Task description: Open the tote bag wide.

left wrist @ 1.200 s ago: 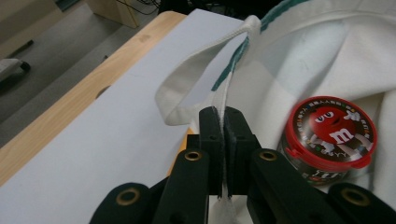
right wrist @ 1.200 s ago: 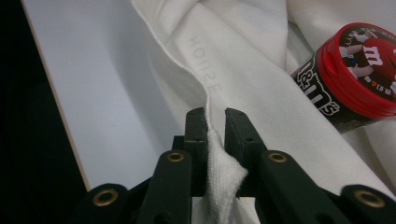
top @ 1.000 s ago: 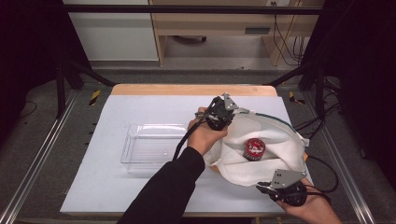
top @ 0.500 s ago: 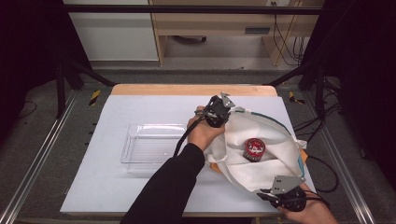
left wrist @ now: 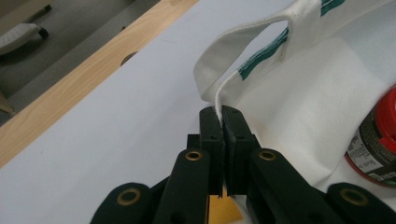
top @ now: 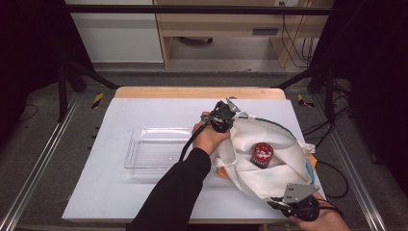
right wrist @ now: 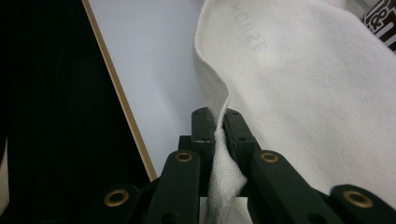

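The left gripper (top: 231, 114) is at the far left edge of the white cloth bag (top: 274, 168), which lies on the right half of the white table surface (top: 144, 202). In the left gripper view its jaws are pressed together on the bag's rim (left wrist: 218, 100), with the fabric edge pinched between the pads just below a looped carry handle (left wrist: 243, 39) that has green stitching. The right gripper (top: 284, 202) is at the near right corner of the bag, close to the table's front edge. In the right gripper view its jaws are clamped on a fold of the bag's hem (right wrist: 219, 140), and bunched white fabric passes down between the two pads. The bag mouth is thus held at two opposite points and lies spread open. Inside the bag rests a can with a red lid (top: 262, 154), lying on the inner fabric between the two grippers. A clear plastic tray (top: 144, 154) sits on the table to the left of the bag, apart from both grippers.
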Action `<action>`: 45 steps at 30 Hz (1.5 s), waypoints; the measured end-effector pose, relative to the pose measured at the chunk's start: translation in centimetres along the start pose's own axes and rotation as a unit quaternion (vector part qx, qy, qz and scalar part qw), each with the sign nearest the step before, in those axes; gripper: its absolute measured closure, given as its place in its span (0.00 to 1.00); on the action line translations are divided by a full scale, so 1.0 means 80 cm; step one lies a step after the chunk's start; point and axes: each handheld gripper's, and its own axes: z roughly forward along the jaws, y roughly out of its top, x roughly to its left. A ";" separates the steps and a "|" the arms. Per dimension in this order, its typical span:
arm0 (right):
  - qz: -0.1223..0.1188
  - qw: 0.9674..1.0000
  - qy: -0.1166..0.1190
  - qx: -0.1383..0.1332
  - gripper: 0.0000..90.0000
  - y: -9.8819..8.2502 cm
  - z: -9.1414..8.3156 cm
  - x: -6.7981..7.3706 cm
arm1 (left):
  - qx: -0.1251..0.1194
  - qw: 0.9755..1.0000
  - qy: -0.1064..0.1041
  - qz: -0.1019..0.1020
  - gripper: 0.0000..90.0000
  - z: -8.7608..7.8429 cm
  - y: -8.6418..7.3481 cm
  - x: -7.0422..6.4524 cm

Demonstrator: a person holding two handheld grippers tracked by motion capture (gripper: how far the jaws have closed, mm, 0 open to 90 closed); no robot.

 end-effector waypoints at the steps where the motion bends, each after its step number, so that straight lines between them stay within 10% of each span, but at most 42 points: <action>1: 0.002 1.000 -0.001 0.002 0.94 -0.001 0.001 0.000 | 0.003 1.000 0.000 -0.002 0.98 0.001 -0.001 0.000; 14: 0.009 1.000 -0.002 -0.006 0.88 0.003 -0.001 0.000 | 0.012 1.000 -0.002 -0.003 0.98 0.002 -0.003 -0.005; 27: 0.005 0.999 -0.011 -0.029 0.54 0.017 -0.014 0.001 | -0.018 1.000 0.010 0.006 0.76 -0.009 -0.005 -0.012; 34: 0.016 0.997 -0.047 -0.052 0.37 0.034 -0.025 -0.007 | -0.048 0.999 0.011 0.018 0.65 -0.042 -0.006 -0.019; 45: 0.041 0.990 -0.110 -0.078 0.47 0.052 -0.050 -0.026 | -0.069 0.996 0.000 0.049 0.59 -0.091 -0.024 -0.050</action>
